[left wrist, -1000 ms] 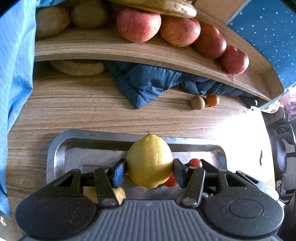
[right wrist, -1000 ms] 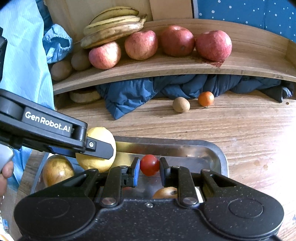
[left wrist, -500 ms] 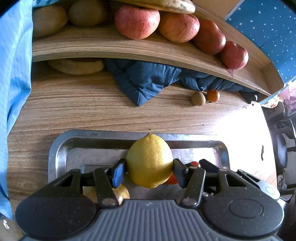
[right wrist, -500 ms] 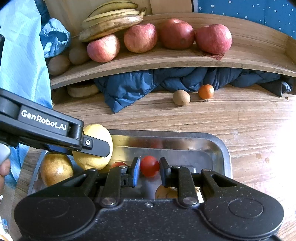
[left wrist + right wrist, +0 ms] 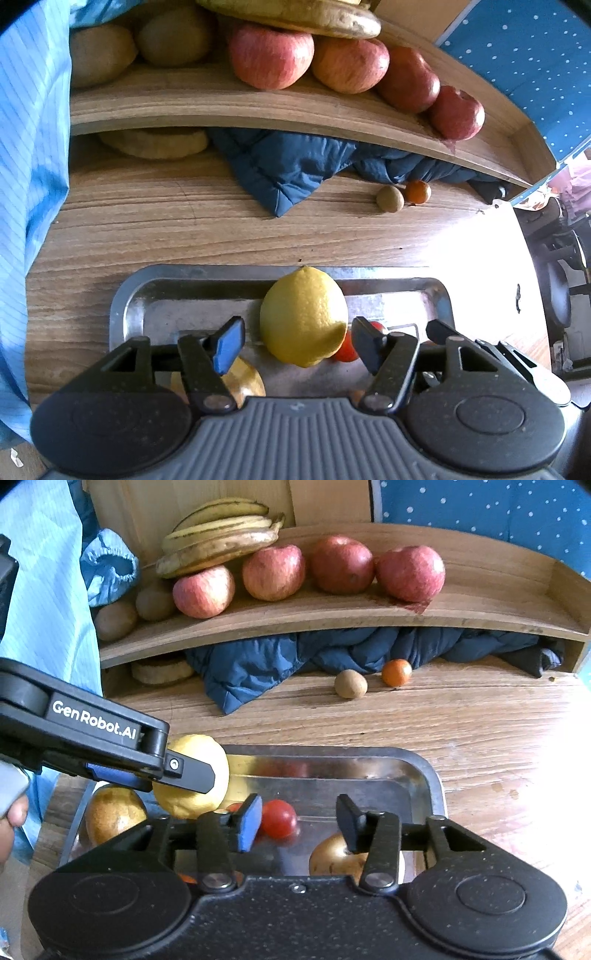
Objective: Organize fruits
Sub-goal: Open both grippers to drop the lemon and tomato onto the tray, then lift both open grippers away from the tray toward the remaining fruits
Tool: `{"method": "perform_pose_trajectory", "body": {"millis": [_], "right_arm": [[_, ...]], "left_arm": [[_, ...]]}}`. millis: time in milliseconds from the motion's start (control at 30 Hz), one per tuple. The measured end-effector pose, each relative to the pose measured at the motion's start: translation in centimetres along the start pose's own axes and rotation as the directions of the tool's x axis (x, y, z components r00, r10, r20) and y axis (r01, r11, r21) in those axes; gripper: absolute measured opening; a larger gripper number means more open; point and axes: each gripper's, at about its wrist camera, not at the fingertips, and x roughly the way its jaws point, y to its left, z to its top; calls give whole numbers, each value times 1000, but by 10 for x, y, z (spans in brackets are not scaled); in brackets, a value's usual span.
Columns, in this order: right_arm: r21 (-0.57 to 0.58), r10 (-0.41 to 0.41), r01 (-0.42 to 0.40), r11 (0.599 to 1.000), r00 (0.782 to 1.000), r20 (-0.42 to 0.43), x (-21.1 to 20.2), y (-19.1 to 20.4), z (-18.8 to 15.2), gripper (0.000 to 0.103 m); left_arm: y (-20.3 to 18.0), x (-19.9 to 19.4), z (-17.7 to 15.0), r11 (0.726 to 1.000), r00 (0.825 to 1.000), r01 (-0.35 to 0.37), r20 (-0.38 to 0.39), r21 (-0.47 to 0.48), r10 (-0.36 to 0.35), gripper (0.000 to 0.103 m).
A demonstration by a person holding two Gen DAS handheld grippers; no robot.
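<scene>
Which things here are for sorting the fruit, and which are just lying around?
For the job: lemon, cherry tomato, metal tray, shelf apples, bananas, left tool, right tool, both opening.

Just lying about: blue quilted cloth, blue sleeve.

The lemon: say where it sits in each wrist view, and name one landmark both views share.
Left wrist: lemon at centre, between the opening fingers of the left gripper, over the metal tray.
Right wrist: lemon at left of centre, partly behind the left gripper.
Shared landmark: the small orange fruit beside the blue cloth.
</scene>
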Motion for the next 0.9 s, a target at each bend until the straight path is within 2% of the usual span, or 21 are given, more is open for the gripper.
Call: {"method": "perform_pose_trajectory", "body": {"millis": [267,367,533,767,900], "right_arm": [[31,-34,33,999,999,37,-21,2,-6,68],[41,-41,39,998,998,49,-31,4,-9,74],[51,-46,43,998,997,63,-46,8,-14,83],[48,-41,37,998,996,74,-69,13,-19,100],[49,-34,31,998,998,54,-78,14,-24,102]], "left_arm": [[-2,-21,-6,999,999,20,26,46,-21,89],[0,-28,-9,999,999,2,35,52,-3,96],[11,-46,-15,998,999,-21,47,52,18,102],[34,-61,-31,995,998,-68,4,70,68,102],[45,-59,-42,991,993,-93,-58,94,99,102]]}}
